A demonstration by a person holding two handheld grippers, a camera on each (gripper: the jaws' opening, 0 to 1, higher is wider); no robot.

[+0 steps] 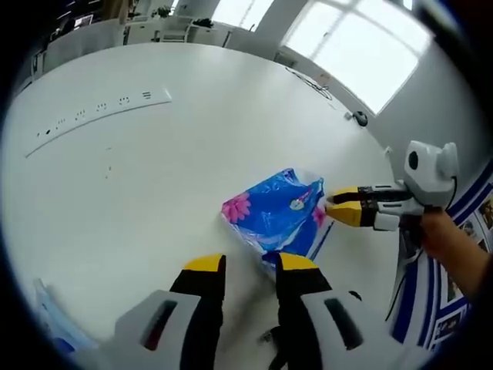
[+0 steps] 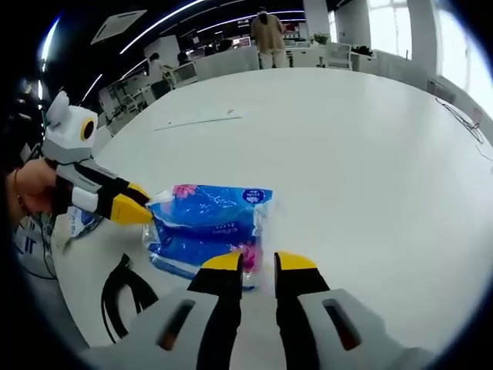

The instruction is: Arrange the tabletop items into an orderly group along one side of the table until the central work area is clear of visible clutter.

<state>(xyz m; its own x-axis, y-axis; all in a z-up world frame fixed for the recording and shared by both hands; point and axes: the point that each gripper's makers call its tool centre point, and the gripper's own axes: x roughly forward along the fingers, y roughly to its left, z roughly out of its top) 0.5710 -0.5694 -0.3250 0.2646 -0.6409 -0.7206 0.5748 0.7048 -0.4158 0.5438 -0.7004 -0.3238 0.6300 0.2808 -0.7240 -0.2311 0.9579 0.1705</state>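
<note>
A blue tissue pack (image 1: 273, 212) with pink flowers lies on the white table (image 1: 154, 193) near its edge. My left gripper (image 1: 250, 266) sits just behind the pack's near corner, its jaws a little apart with only table showing between them. My right gripper (image 1: 333, 206) comes in from the right, and its yellow tips pinch the pack's clear plastic end. In the right gripper view the pack (image 2: 208, 223) lies straight ahead, its pink end at my right gripper (image 2: 258, 266). There the left gripper (image 2: 142, 206) touches the pack's far-left end.
A long white power strip (image 1: 100, 112) lies across the far table. A white-and-blue packet (image 2: 77, 220) rests at the table edge beside a black looped cable (image 2: 123, 297). A thin cable (image 2: 462, 116) runs along the far side. A person (image 2: 267, 31) stands beyond the table.
</note>
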